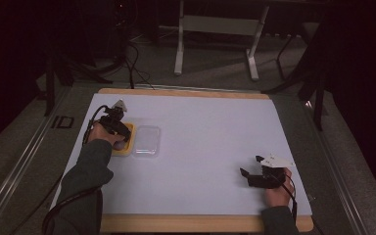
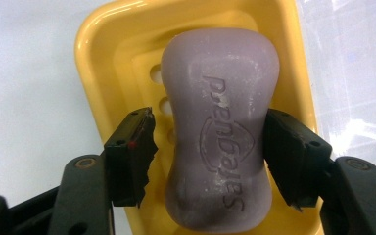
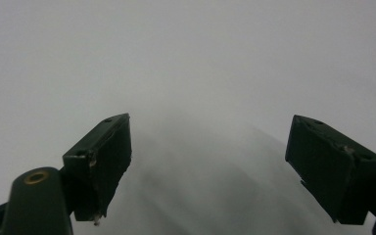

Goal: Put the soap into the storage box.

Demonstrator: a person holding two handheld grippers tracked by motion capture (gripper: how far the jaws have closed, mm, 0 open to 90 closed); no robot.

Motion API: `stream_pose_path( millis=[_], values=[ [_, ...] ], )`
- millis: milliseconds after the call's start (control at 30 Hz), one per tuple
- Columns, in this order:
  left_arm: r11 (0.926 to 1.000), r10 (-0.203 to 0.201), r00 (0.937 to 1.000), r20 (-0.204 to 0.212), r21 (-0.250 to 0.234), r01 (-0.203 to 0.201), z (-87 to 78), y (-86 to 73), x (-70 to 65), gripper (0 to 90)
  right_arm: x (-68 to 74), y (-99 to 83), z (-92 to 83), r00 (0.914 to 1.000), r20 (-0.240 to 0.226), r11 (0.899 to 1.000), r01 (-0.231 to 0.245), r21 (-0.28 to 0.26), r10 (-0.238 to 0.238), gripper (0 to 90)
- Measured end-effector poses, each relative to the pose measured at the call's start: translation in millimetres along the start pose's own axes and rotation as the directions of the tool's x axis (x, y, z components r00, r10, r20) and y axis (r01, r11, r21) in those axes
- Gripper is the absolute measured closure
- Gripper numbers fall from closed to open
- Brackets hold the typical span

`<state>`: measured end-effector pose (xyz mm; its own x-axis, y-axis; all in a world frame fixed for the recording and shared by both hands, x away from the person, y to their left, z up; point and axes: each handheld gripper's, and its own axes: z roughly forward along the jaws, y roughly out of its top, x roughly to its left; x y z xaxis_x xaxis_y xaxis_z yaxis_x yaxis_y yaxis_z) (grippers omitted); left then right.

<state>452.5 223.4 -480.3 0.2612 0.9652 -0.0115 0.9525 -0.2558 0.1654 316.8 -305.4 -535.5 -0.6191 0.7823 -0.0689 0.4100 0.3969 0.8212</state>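
Purple soap [image 2: 218,132] lies between the left claw's [image 2: 208,156] parted jaws.

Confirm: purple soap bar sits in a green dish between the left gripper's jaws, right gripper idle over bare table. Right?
Not quite. The dish is yellow, not green, as the left gripper view shows. The rest holds: the purple soap bar lies in it between the left gripper jaws, with a gap at one pad, and the right gripper sits open over the bare table.

My sleeves [image 1: 85,169] are dark grey, and each black gripper, left [image 2: 208,142] and right [image 3: 208,164], has blocky pads with chipped edges, brass screws at the jaw joints, a black cable and a grey plate.
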Motion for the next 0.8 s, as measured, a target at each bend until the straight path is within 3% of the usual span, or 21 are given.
stream_pose_path(
  millis=[300,500,667,800],
  values=[
    [0.9989,0.036,0.9989,-0.032,-0.031,-0.037,-10.7,-2.3,-4.2,30.1,0.1,0.1,0.0,1.0000,0.001,1.000,0.003,0.001,-0.003,16.9],
    [0.9942,0.073,0.9972,-0.019,-0.079,-0.074,-20.3,-4.5,-8.2,28.7,0.0,0.1,0.2,1.0000,0.000,1.000,0.003,0.002,-0.003,16.9],
    [0.9845,0.124,0.9923,0.002,-0.126,-0.122,-26.4,-8.1,-15.0,29.1,0.2,0.2,0.4,1.0000,0.000,1.000,0.003,0.004,-0.003,16.9],
    [0.9687,0.175,0.9846,0.005,-0.180,-0.171,-30.1,-13.8,-24.5,29.4,0.1,0.2,0.3,1.0000,0.000,1.000,0.002,0.005,-0.002,16.9]
  ],
)
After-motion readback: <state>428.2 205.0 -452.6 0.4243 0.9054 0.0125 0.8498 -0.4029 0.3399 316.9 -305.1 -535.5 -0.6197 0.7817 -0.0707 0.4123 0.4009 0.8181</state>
